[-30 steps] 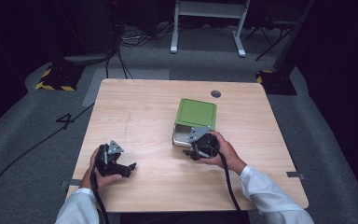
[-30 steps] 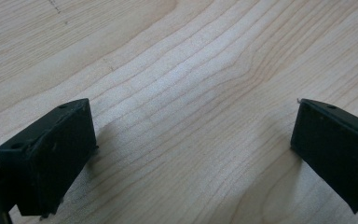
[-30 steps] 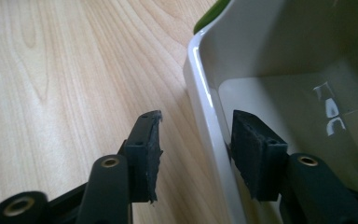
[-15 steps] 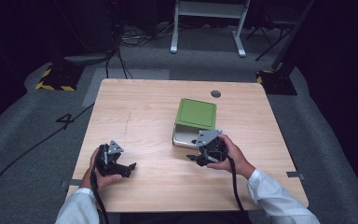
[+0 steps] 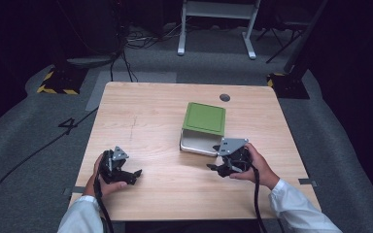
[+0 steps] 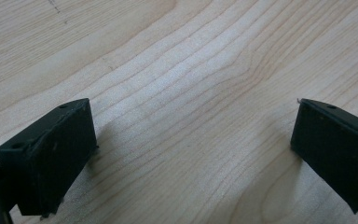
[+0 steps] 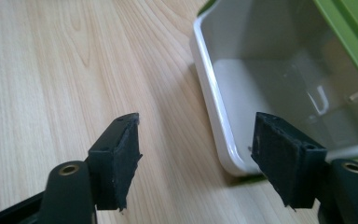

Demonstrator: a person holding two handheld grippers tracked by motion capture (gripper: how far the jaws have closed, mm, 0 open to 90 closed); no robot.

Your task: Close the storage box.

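On the wooden table, right of centre, sits a white box with its green lid slid toward the far side, open strip nearest the person. Just beyond the right gripper (the nearer one), the box lies up-left; its jaws have just been opening, nothing between them. Left gripper rests released, well apart. Box's far interior is hidden under the lid.

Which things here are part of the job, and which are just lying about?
In the job: white box, its green lid slid partly back, right gripper open beside it.

Lying about: left gripper open over bare table, floor cables, metal stand behind.
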